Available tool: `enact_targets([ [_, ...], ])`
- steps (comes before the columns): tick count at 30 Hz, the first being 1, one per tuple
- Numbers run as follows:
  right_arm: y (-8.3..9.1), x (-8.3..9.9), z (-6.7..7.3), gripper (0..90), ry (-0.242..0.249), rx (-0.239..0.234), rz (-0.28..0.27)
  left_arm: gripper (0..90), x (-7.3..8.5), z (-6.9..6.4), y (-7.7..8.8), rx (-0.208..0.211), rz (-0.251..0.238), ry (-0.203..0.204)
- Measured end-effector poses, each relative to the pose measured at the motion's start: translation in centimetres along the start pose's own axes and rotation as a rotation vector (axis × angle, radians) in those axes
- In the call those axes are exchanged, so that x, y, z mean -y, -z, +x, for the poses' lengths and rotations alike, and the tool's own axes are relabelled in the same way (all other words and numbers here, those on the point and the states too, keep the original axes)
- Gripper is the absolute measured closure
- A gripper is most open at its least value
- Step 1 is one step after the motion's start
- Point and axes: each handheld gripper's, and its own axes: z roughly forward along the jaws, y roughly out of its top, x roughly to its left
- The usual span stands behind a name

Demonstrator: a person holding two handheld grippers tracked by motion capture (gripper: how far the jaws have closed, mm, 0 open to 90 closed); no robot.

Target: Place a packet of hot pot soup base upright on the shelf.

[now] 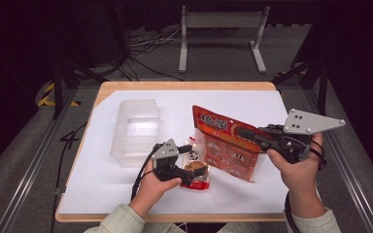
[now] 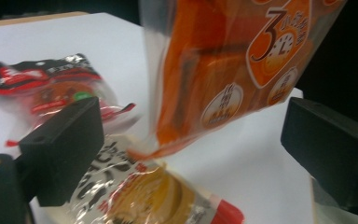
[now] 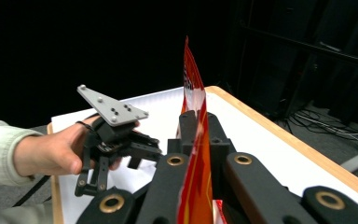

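Grippers: two, one in each hand of the person; each has black jaws and a grey three-cornered plate on top.
Packets: three in all; one big orange bag (image 1: 226, 141), one small red packet (image 2: 51, 88), one small packet with a yellow-brown picture (image 2: 140, 191).
Box: one clear plastic box (image 1: 136, 128), rectangular, with rounded corners, standing on the white sheet (image 1: 252, 194) left of the bag.
Right gripper (image 1: 245, 132): jaws closed on the upper edge of the orange bag; in the right gripper view the thin edge of the bag (image 3: 196, 140) stands upright between the two jaws.
Orange bag: lifted, it hangs tilted from the right gripper over the middle of the sheet; glossy film, orange and red print, partly transparent.
Left gripper (image 1: 199, 169): jaws wide apart, nothing pressed between them; it is low over the two small packets, just below the lower corner of the bag.
Small packets: flat on the sheet, shiny crinkled film; the yellow-brown one lies between the left jaws, the red one is just beyond the one jaw.
Table (image 1: 184, 86): wood edge, covered with the white sheet.
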Motion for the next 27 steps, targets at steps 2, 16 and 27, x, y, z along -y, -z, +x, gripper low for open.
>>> enact_targets([
  [2,-0.2,-0.1,0.2,90.0,0.005,-0.013,-0.003,4.6,-0.1,-0.1,-0.4,0.018,-0.004,-0.005],
  [16,-1.3,0.0,0.9,90.0,0.005,-0.089,-0.037,4.0,-0.3,-0.1,-2.5,0.103,-0.11,-0.077],
  [27,-1.8,0.4,0.8,90.0,-0.011,-0.117,-0.061,16.8,-0.8,0.3,-2.8,0.173,-0.188,-0.099],
])
